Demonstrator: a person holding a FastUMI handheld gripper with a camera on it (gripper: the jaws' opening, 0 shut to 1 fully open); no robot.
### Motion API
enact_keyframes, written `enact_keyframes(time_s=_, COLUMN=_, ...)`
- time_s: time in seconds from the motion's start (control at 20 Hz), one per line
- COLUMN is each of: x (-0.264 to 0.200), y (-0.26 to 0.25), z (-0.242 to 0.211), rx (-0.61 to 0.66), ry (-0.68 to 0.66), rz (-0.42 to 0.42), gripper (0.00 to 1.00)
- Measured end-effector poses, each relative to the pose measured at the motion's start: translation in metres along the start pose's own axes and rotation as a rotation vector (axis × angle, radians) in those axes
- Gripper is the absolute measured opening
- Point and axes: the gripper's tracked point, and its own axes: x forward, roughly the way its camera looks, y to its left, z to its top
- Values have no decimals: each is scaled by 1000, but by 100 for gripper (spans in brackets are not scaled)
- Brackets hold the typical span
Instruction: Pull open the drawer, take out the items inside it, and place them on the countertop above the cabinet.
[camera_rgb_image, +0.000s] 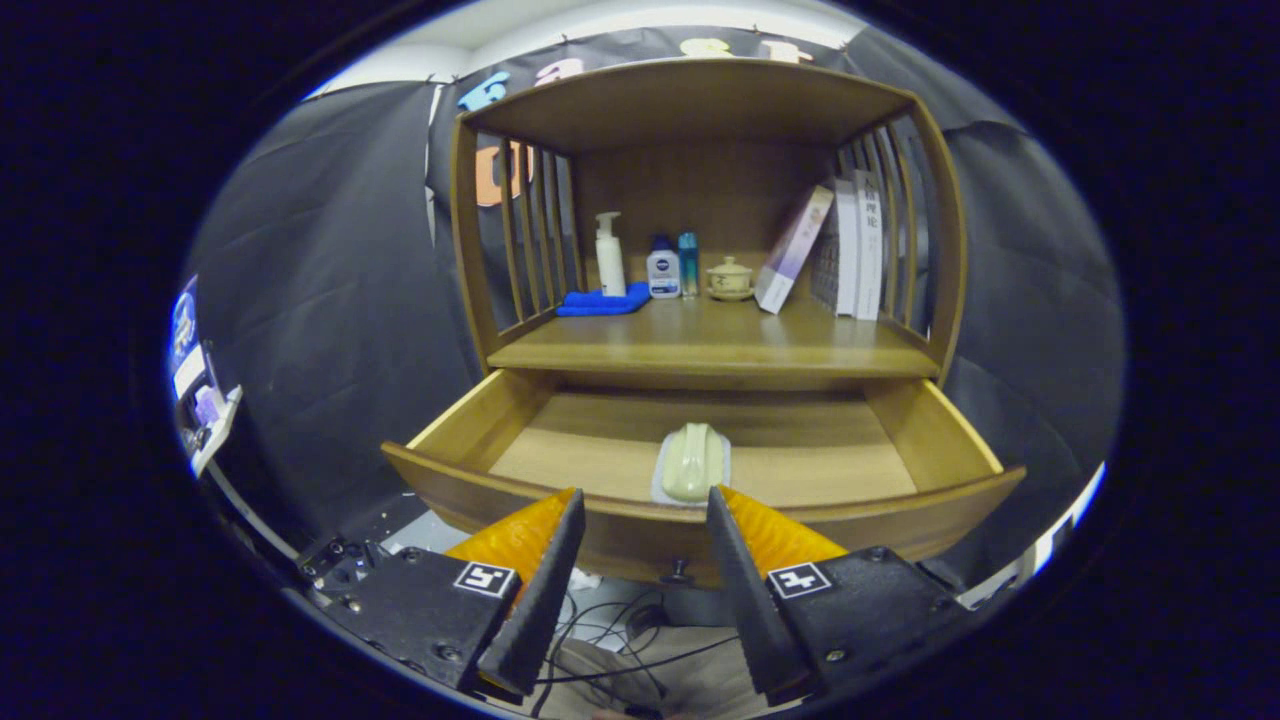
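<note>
The drawer already stands pulled out below the cabinet's countertop — that step looks done. What is left, by my reading, is the lifting out and setting down, since the one item inside, a pale soap-like bar on a small white mat, lies untouched on the drawer floor near its front wall. I count one such item in the drawer; nothing else shows on its floor.

On the countertop, left to right: one folded blue cloth, one white pump bottle standing at its back edge, one white bottle with a blue cap, one slim teal bottle, one small lidded cup on a saucer, one leaning book, and a few upright books — too tightly packed to count surely.

The gripper hangs in front of the drawer's front wall, its fingers spread wide and holding nothing, the bar just beyond the gap between them.
</note>
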Motion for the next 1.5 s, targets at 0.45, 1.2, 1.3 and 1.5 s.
enact_keyframes(time_s=0.45, x=61, y=-22, z=27, rx=-9, ry=150, rz=-35, gripper=79)
enact_keyframes(time_s=1.2, x=153, y=-37, z=1, rx=8, ry=454, rz=-37, gripper=73)
enact_keyframes(time_s=1.3, x=160, y=-38, z=-2, rx=26, ry=479, rz=-42, gripper=72)
enact_keyframes(time_s=1.5, x=167, y=-41, z=-7, rx=38, ry=525, rz=-52, gripper=62)
